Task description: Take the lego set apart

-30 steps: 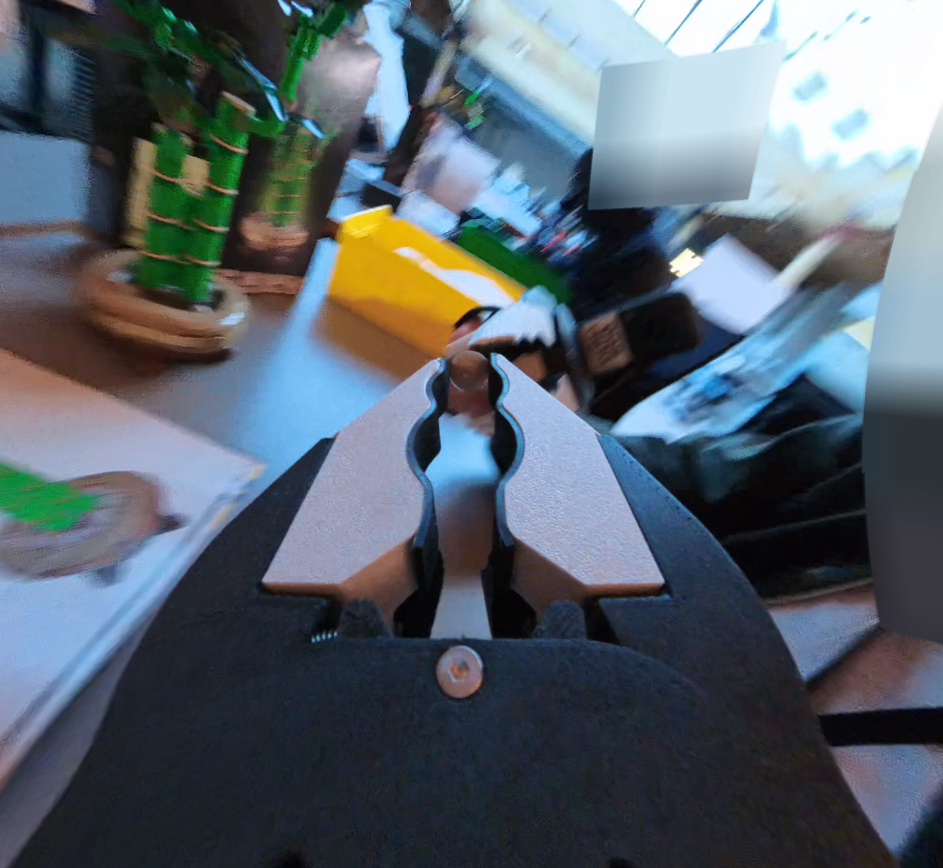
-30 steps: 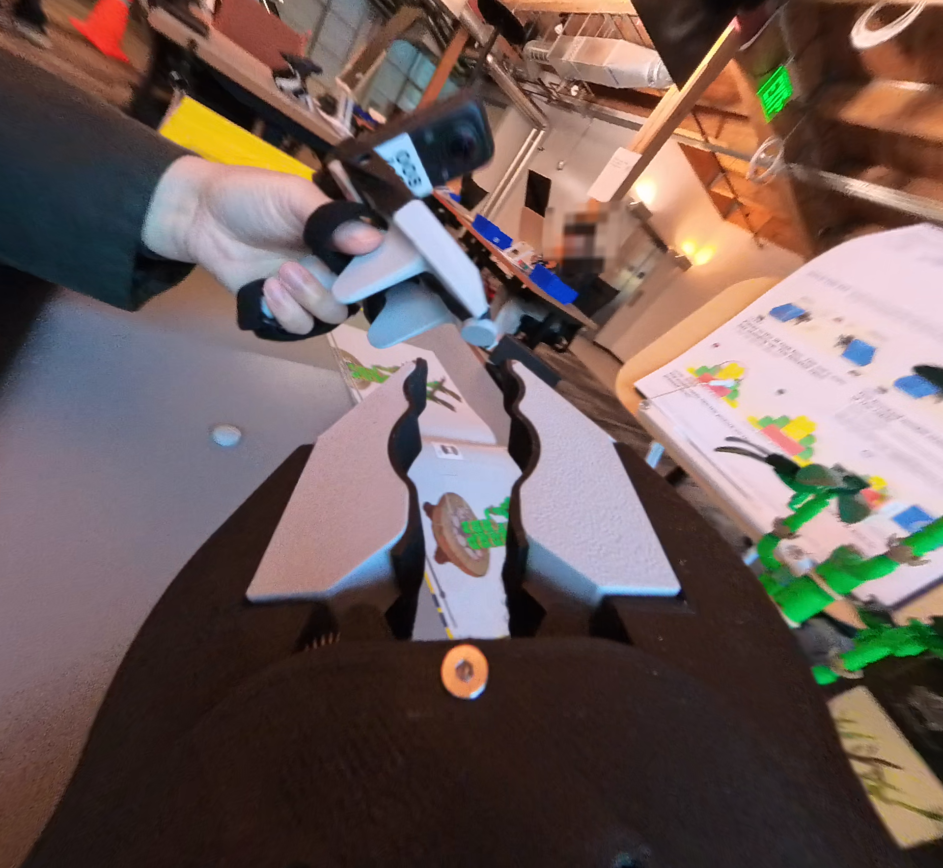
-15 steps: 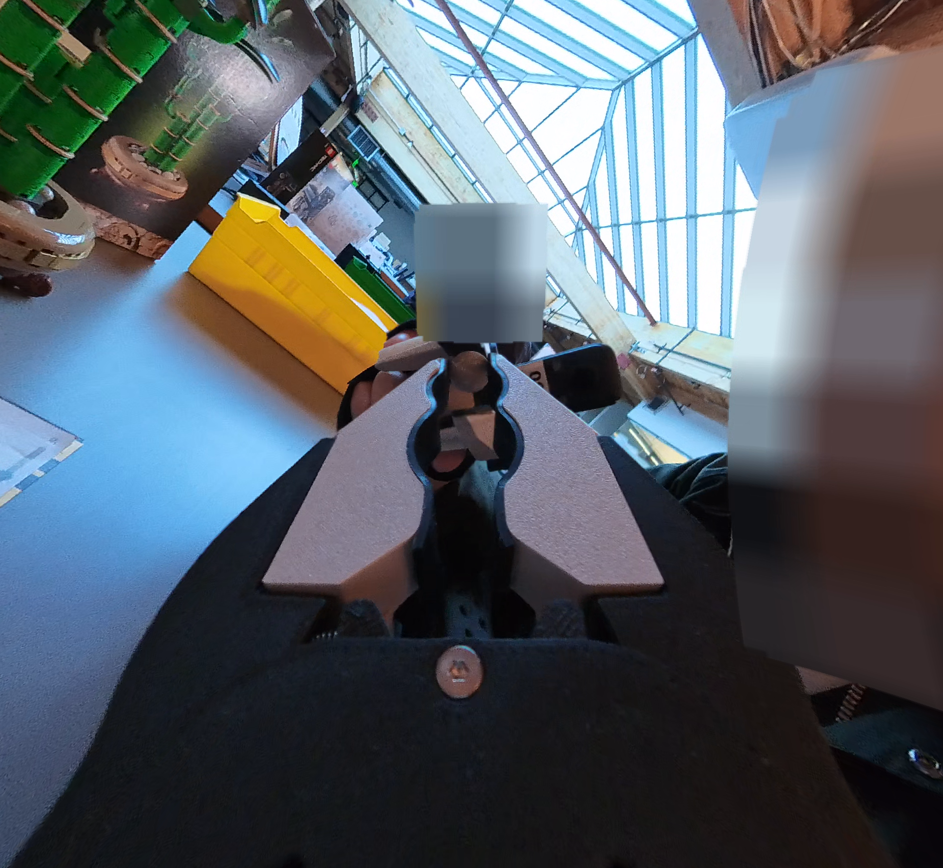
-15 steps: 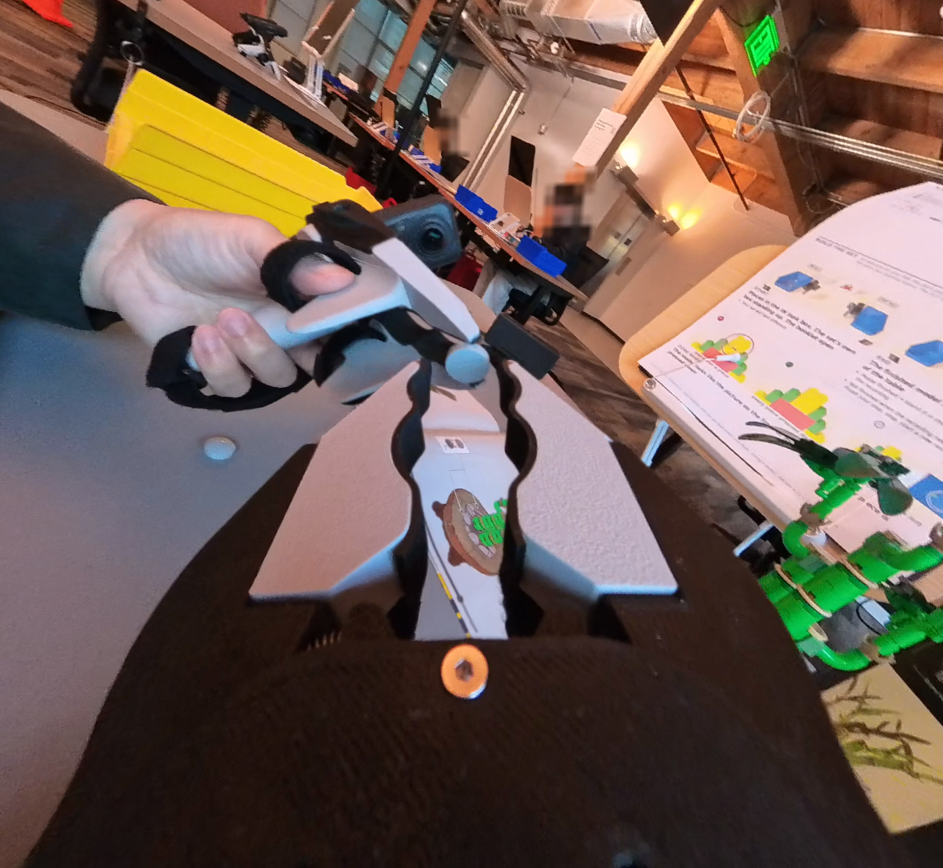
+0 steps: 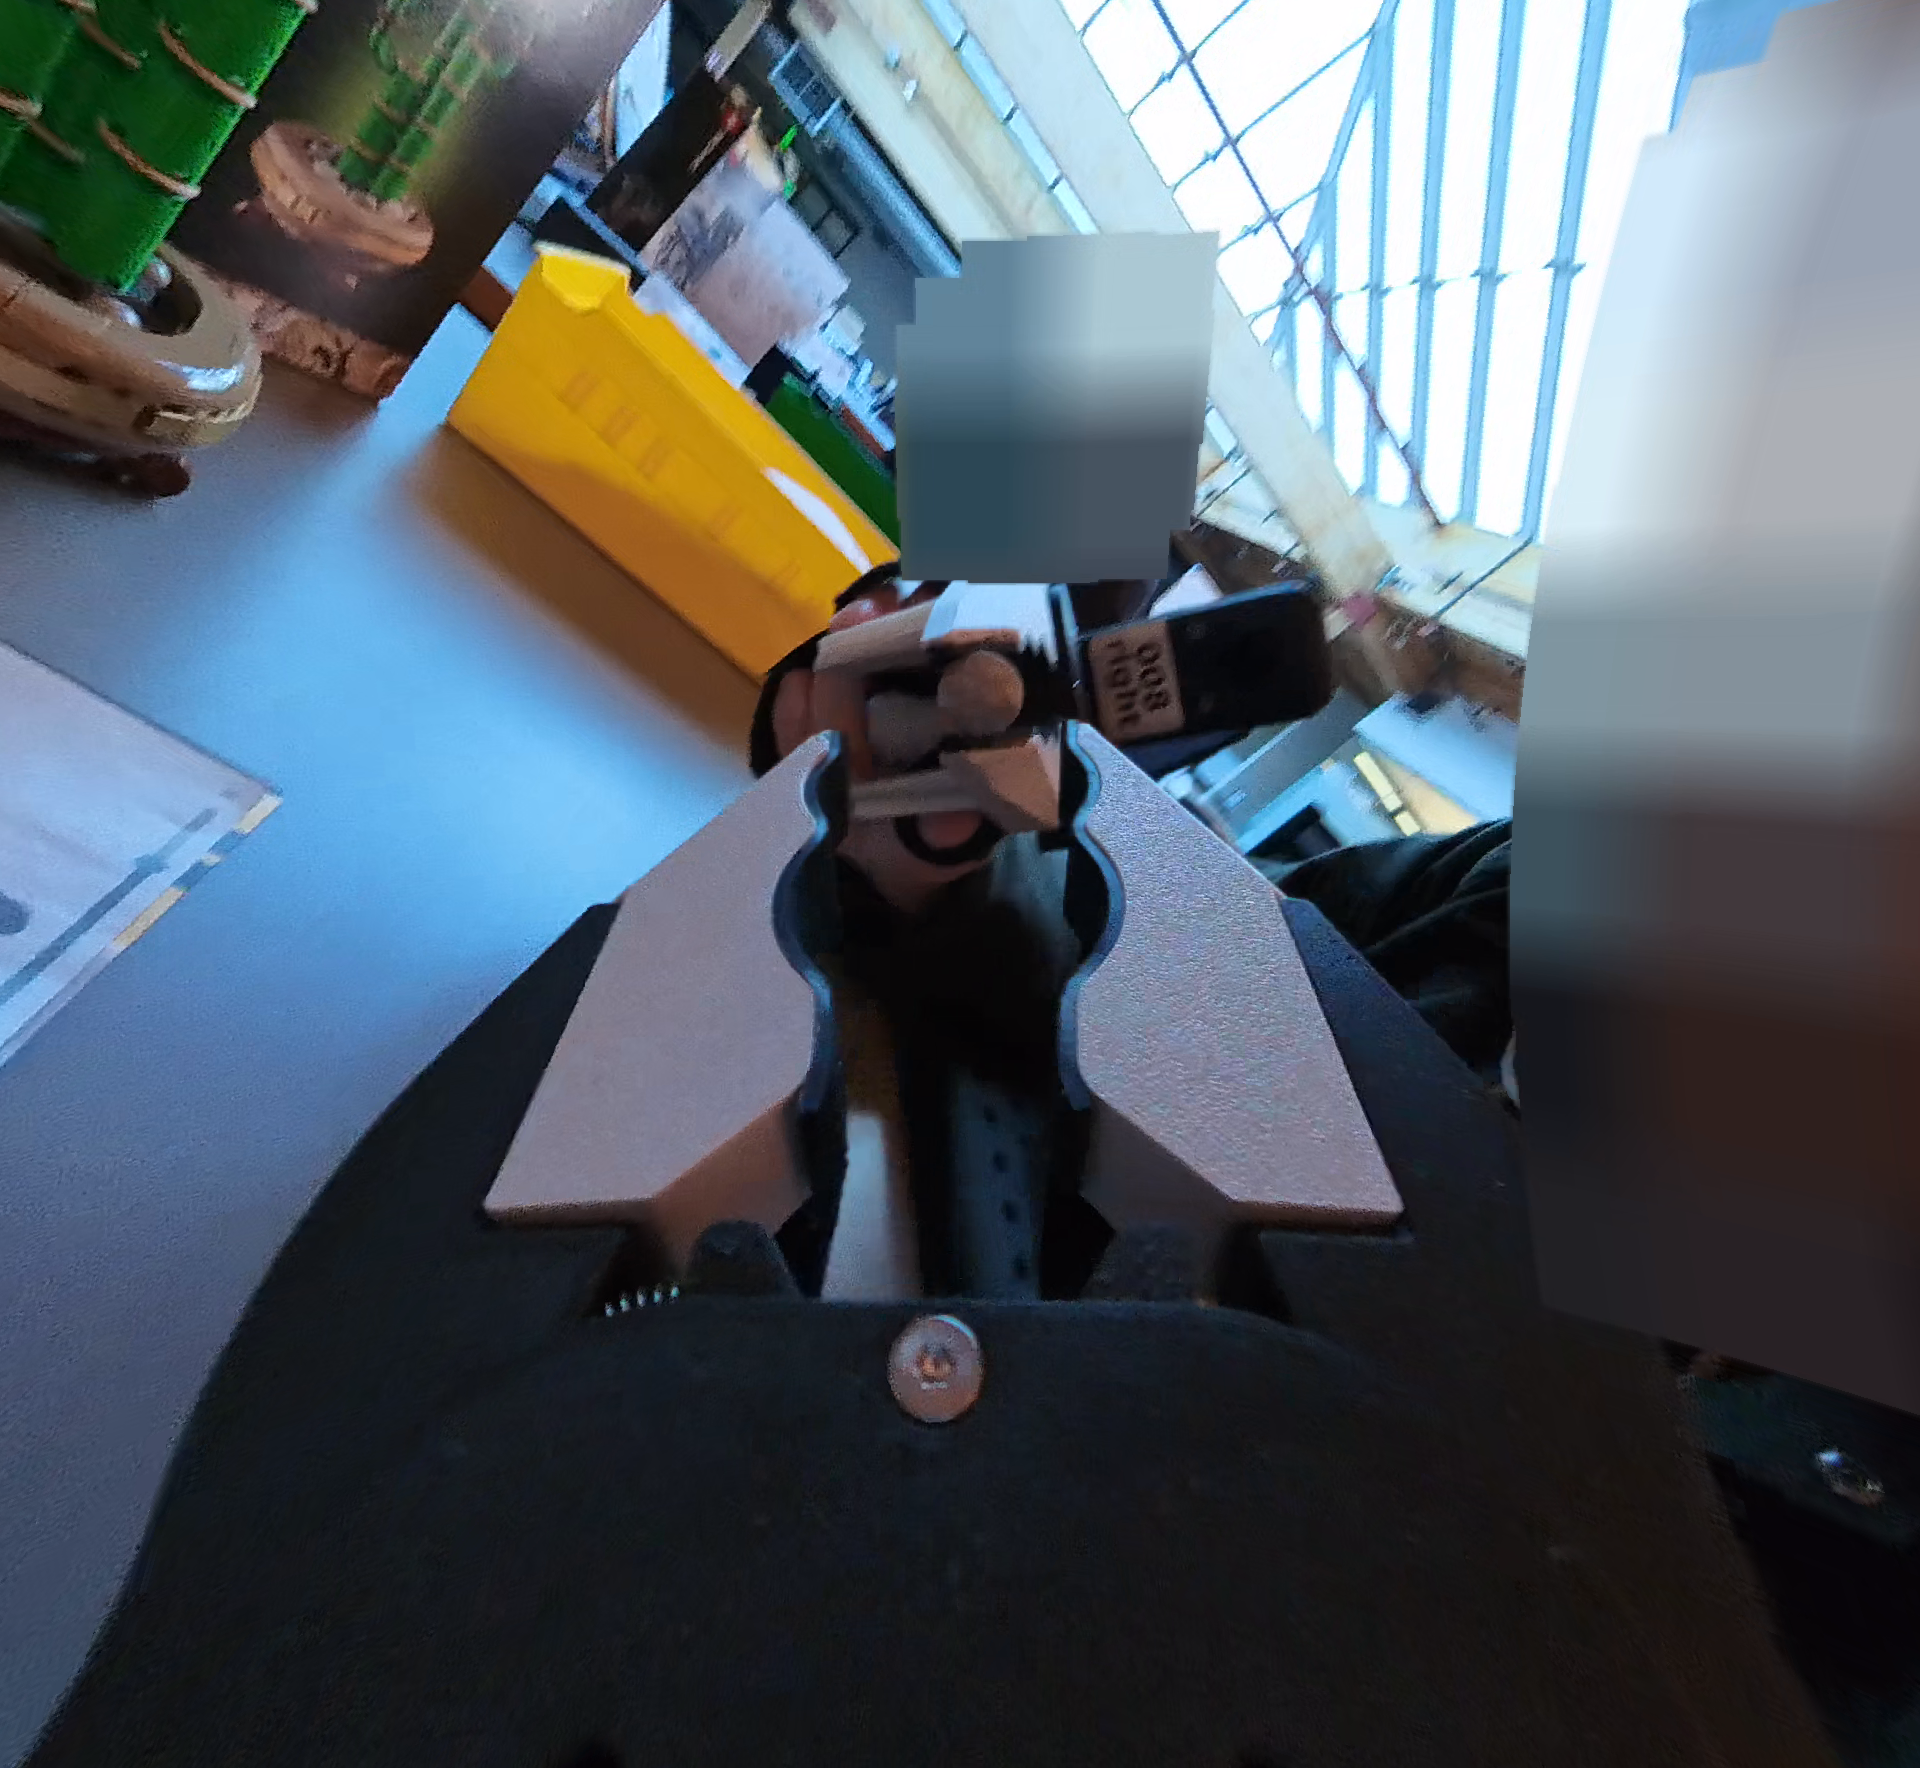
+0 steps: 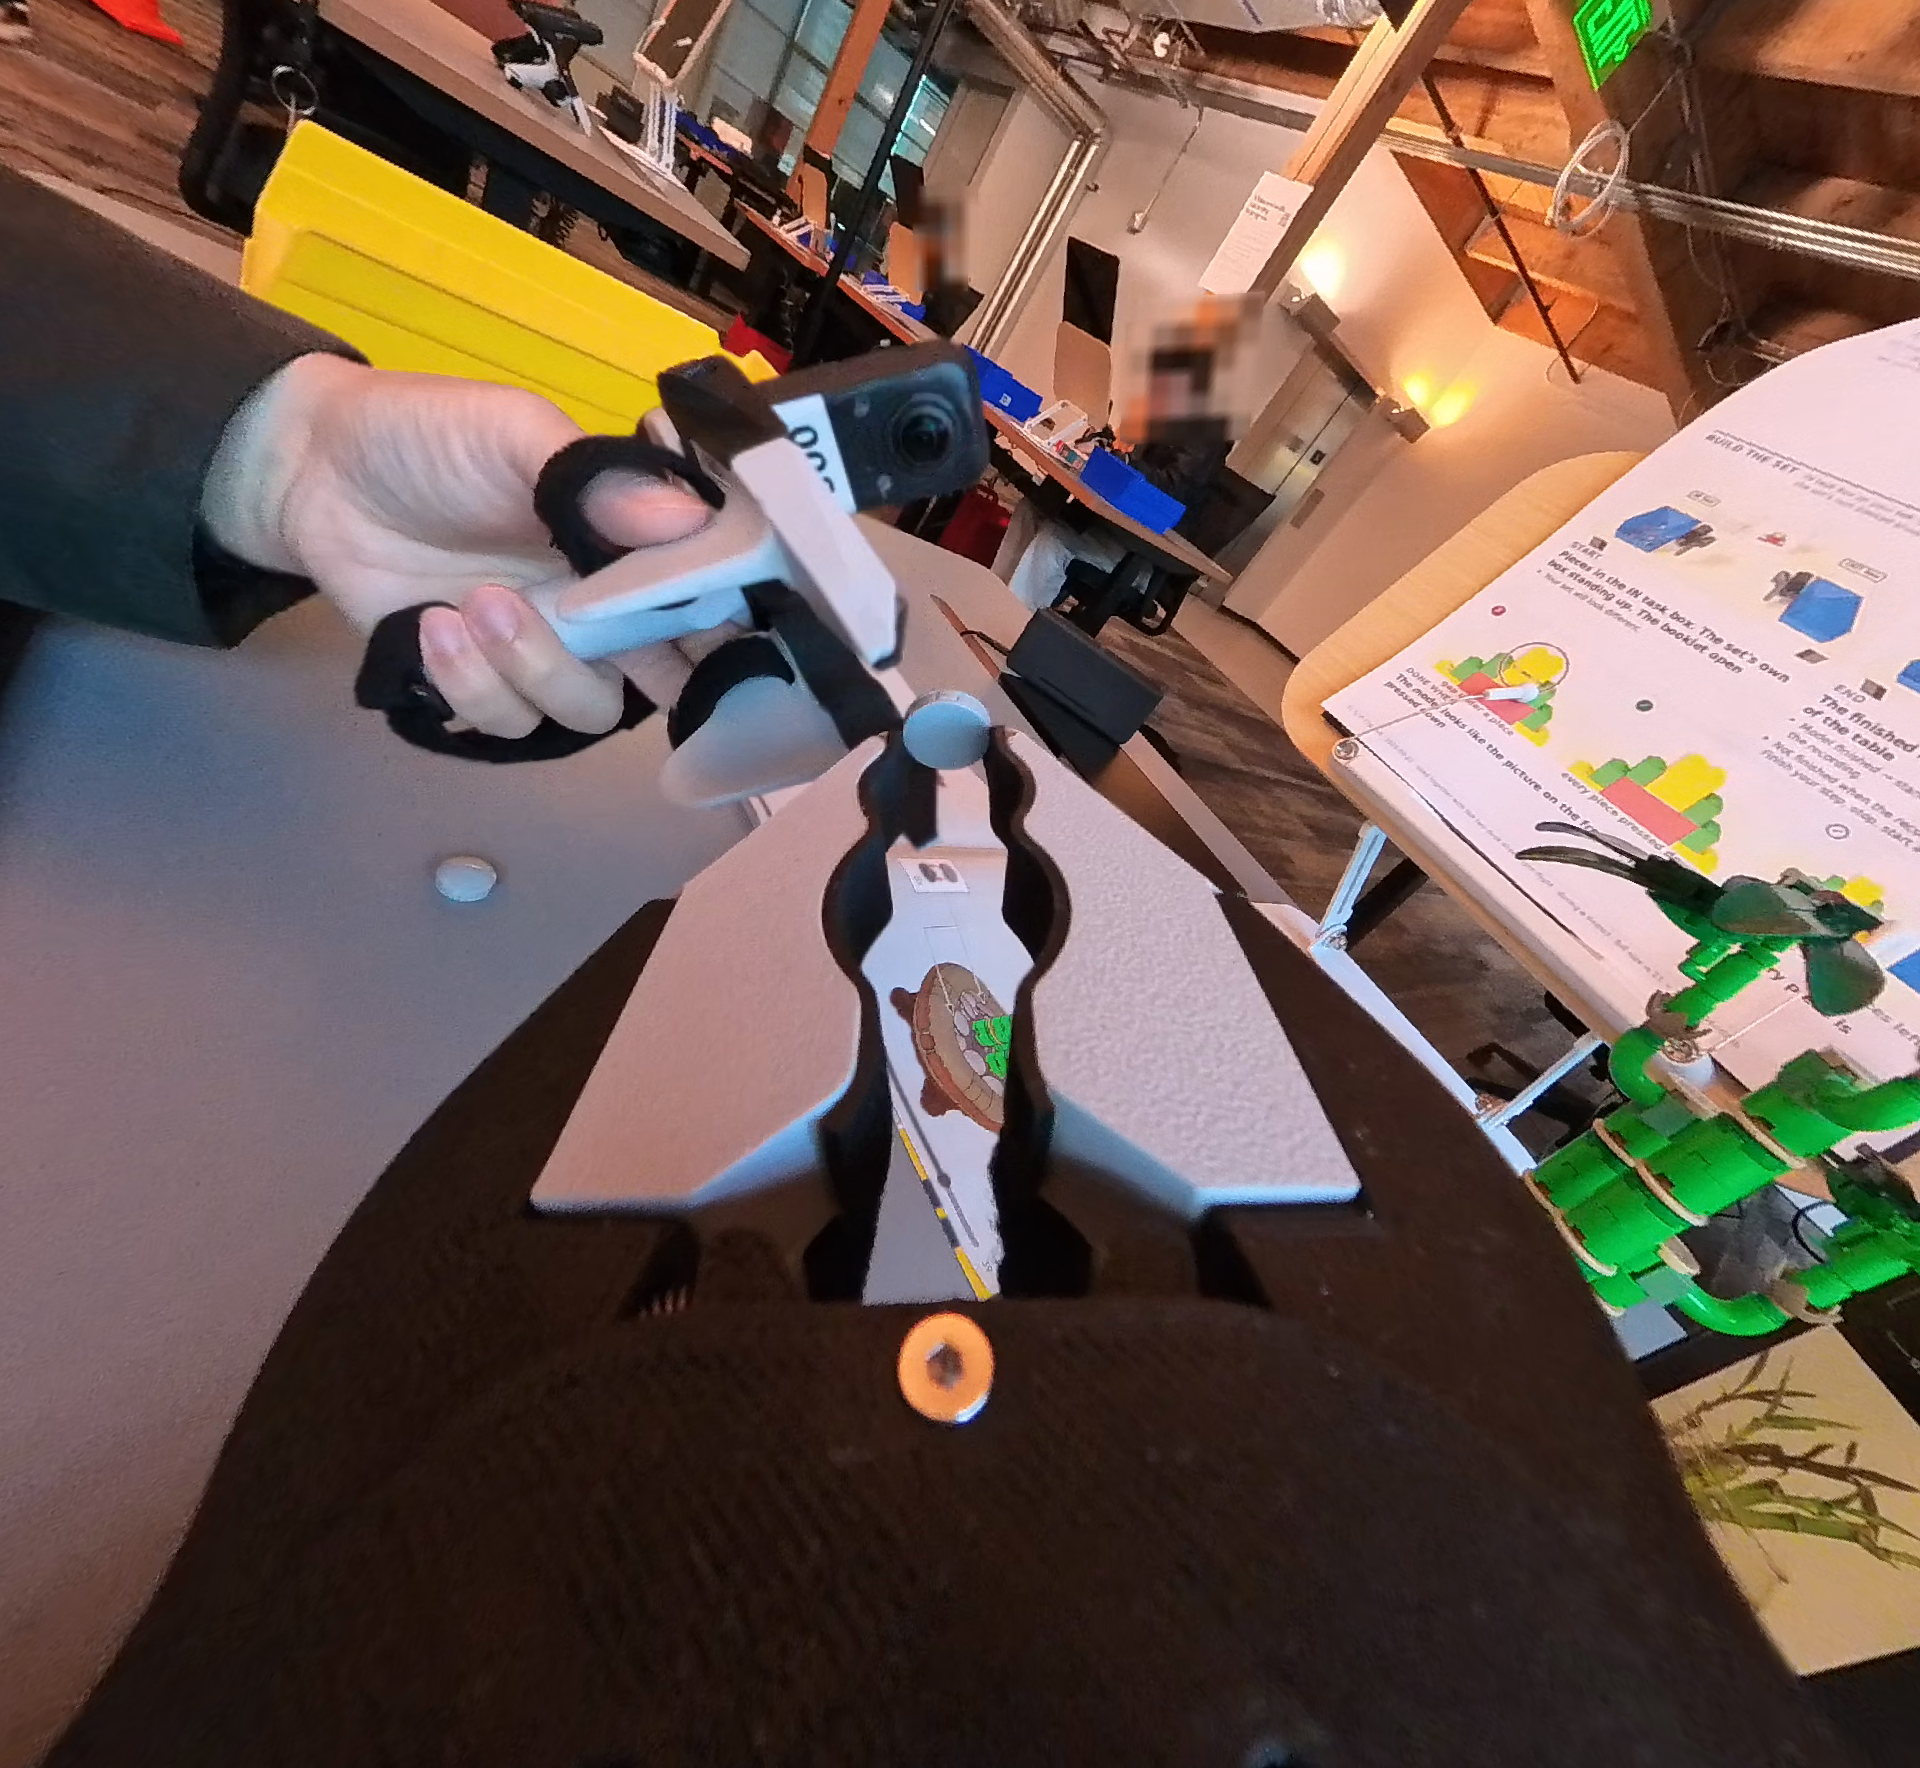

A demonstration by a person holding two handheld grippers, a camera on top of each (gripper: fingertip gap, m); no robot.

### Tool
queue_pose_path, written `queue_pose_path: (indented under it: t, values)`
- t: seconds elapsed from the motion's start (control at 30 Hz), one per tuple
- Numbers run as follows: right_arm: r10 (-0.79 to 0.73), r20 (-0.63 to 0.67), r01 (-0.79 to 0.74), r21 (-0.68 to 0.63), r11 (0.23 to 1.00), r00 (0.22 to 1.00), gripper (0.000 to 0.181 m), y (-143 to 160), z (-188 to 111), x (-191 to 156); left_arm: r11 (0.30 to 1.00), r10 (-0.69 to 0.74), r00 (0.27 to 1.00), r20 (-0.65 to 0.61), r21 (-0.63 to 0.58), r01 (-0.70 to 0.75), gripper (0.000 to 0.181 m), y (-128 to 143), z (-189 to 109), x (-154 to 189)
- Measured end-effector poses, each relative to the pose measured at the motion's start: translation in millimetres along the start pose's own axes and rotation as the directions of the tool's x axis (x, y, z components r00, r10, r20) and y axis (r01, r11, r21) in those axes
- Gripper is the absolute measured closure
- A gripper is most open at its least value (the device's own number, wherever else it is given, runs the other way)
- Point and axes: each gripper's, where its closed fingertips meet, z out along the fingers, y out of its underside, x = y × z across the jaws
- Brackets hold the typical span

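Observation:
The lego set is a green bamboo plant point(image 5: 114, 77) in a tan round pot point(image 5: 114, 368), at the upper left in the left wrist view and at the right edge in the right wrist view point(image 6: 1714, 1168). My right gripper point(image 6: 945, 754) is shut on a small grey round piece point(image 6: 945, 731) at its tips, held in the air. My left gripper point(image 5: 945, 762) is open and empty, facing the right one. The round piece point(image 5: 979, 692) shows just beyond its tips. A hand holds the left gripper's handle point(image 6: 727, 575).
A yellow bin point(image 5: 644, 451) stands on the grey table point(image 6: 208, 1043). A booklet point(image 5: 83, 845) lies flat on it. A small round piece point(image 6: 465, 879) lies loose on the table. A dark box point(image 5: 468, 56) stands behind the plant. An instruction sheet point(image 6: 1662, 679) stands at the right. My two grippers' fingertips are within a few centimetres of each other. My left tips are roughly 20 cm from the green bamboo plant point(image 5: 114, 77).
The two grippers came together tip to tip in the air. The round piece went from the left gripper's tips to the right gripper's, and the left gripper opened.

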Motion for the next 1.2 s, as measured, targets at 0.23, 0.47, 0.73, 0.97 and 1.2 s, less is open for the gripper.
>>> queue_pose_path:
  t: [0.23,0.47,0.73,0.97,1.2]
  values:
    - [-0.072,0.045,0.073,-0.025,0.997,0.996,0.167,6,3,-11,0.999,0.038,0.999,0.037,-0.017,-0.038,0.157,2,-6,-2]
    - [-0.131,0.072,0.134,-0.036,0.990,0.989,0.167,8,5,-18,0.999,0.028,1.000,0.003,-0.036,-0.028,0.163,5,-9,0]
    - [-0.147,0.079,0.150,-0.030,0.988,0.986,0.167,5,4,-20,0.997,0.055,0.998,0.012,-0.055,-0.055,0.168,8,-8,2]
    - [-0.128,0.091,0.130,-0.024,0.991,0.988,0.167,6,5,-21,0.998,0.046,0.999,0.000,-0.053,-0.046,0.168,9,-9,2]
    - [-0.125,0.096,0.126,-0.007,0.992,0.988,0.167,2,4,-21,0.996,0.070,0.998,-0.008,-0.051,-0.070,0.168,9,-8,5]
